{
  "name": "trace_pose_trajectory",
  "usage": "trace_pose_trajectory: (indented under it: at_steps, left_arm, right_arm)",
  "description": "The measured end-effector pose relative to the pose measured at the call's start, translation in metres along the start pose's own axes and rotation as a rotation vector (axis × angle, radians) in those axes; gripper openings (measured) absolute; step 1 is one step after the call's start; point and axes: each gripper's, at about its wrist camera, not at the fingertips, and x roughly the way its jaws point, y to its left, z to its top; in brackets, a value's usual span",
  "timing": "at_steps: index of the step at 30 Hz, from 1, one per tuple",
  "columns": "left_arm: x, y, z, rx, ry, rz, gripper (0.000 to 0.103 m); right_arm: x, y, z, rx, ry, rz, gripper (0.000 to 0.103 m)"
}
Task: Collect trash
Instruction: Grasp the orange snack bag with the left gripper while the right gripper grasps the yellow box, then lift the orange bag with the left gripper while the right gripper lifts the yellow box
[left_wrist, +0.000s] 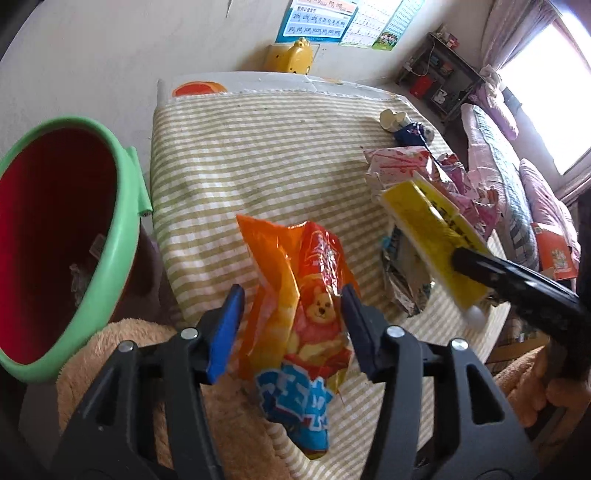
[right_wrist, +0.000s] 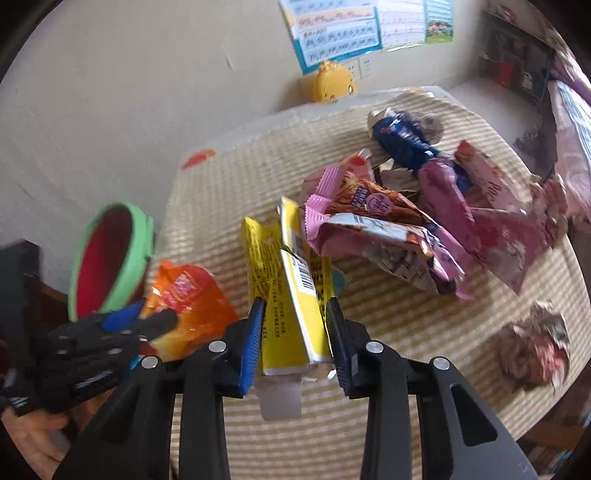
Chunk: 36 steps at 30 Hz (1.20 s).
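Note:
An orange snack bag (left_wrist: 306, 288) with a bear print stands between the fingers of my left gripper (left_wrist: 291, 325), near the front edge of the striped table. The right pad is at the bag's side and a gap shows beside the left pad, so the jaws are open. My right gripper (right_wrist: 295, 332) is shut on a long yellow box (right_wrist: 291, 288), with both blue pads against its sides. The left wrist view shows the same yellow box (left_wrist: 424, 229) with the right gripper (left_wrist: 472, 266) on its near end. The red bin with a green rim (left_wrist: 122, 229) stands left of the table.
A pile of pink and foil wrappers (right_wrist: 369, 229) and a dark blue wrapper (right_wrist: 402, 140) lie on the striped cloth (right_wrist: 406, 350). A crumpled wrapper (right_wrist: 535, 347) lies at the right. A yellow toy (left_wrist: 295, 55) sits by the wall. A beige fluffy cushion (left_wrist: 110, 350) is below the bin.

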Motion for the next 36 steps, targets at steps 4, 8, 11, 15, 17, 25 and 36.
trace_pose_trajectory:
  at_steps: [4,8,11,15,17,25,36]
  left_arm:
    - [0.001,-0.009,-0.004,0.048,0.024,0.014,0.062]
    - [0.012,-0.028,-0.010,0.149,0.074,0.073,0.071]
    - [0.019,-0.035,-0.013,0.197,0.098,0.103,0.071]
    - [0.022,-0.037,-0.014,0.208,0.105,0.082,0.052]
    - [0.021,-0.037,-0.015,0.212,0.095,0.088,0.049]
    - [0.011,-0.026,-0.009,0.130,0.034,0.077,0.045]
    - [0.008,-0.024,-0.007,0.110,0.009,0.078,0.045]
  right_arm:
    - [-0.030,-0.008,-0.006,0.051,-0.067,0.013,0.032]
    - [-0.035,-0.017,-0.017,0.084,-0.040,0.010,0.035]
    - [-0.026,-0.022,-0.030,0.101,0.023,0.016,0.041]
    - [-0.015,-0.025,-0.038,0.109,0.070,0.013,0.058]
    - [-0.012,-0.022,-0.038,0.093,0.077,0.007,0.068]
    - [0.008,-0.023,-0.048,0.116,0.145,0.025,0.081]
    - [0.002,-0.032,-0.052,0.176,0.121,0.042,0.030]
